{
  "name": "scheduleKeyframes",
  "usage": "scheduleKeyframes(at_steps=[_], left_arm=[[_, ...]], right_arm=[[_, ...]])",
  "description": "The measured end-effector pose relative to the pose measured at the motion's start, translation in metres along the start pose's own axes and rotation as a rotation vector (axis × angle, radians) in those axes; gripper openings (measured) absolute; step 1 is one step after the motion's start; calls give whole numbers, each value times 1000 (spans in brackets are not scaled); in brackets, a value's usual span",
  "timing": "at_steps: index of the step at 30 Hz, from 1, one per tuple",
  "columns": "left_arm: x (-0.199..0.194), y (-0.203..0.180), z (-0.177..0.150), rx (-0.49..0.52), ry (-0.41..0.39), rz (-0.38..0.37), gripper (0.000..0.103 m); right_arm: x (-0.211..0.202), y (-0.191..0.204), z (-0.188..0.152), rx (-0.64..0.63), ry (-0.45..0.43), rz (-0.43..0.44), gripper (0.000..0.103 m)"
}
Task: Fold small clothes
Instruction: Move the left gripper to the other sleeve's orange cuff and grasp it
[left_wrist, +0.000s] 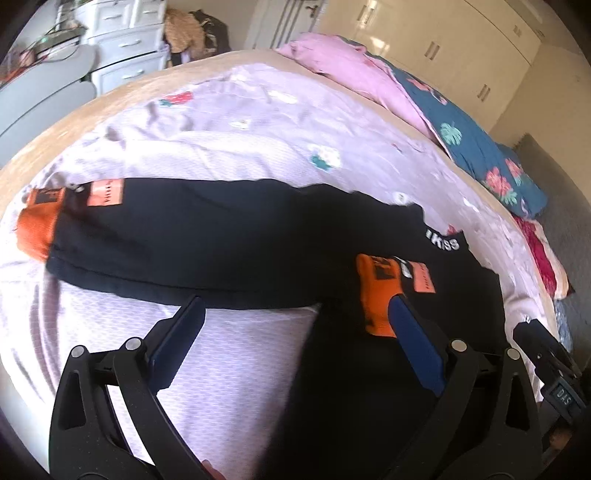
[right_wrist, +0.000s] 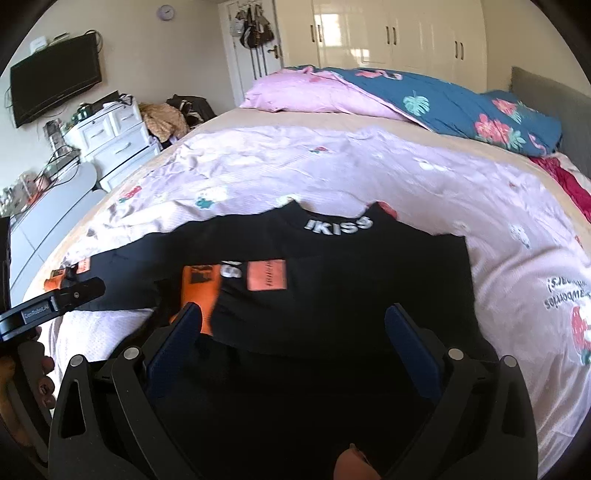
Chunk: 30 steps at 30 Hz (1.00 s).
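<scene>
Both grippers, left gripper and right gripper, gape wide, holding nothing. Black top lies on bed, one orange cuff folded in. Risk: your left finger snagging that cuff, undoing the fold.

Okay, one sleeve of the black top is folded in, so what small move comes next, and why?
Probably send the left tongs to the orange cuff of the sleeve still stretched out across the bedspread. The other cuff already lies on the black top, and both tongs are open and empty.
</scene>
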<state>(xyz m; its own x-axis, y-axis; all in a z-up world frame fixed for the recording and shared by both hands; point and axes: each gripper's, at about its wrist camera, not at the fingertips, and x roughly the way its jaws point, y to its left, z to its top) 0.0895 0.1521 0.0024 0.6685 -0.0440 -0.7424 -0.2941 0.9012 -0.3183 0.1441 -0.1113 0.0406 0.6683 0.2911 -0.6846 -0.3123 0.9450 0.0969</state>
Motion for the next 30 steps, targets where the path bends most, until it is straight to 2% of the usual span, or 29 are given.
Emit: scheduleKeyframes(at_steps=[10, 30], left_arm=[[-16, 49, 11, -89, -65, 84, 93], [-27, 137, 15, -262, -120, 233, 93]], right_arm=[[11, 46, 13, -59, -3, -19, 99], [23, 132, 14, -219, 16, 112, 99]])
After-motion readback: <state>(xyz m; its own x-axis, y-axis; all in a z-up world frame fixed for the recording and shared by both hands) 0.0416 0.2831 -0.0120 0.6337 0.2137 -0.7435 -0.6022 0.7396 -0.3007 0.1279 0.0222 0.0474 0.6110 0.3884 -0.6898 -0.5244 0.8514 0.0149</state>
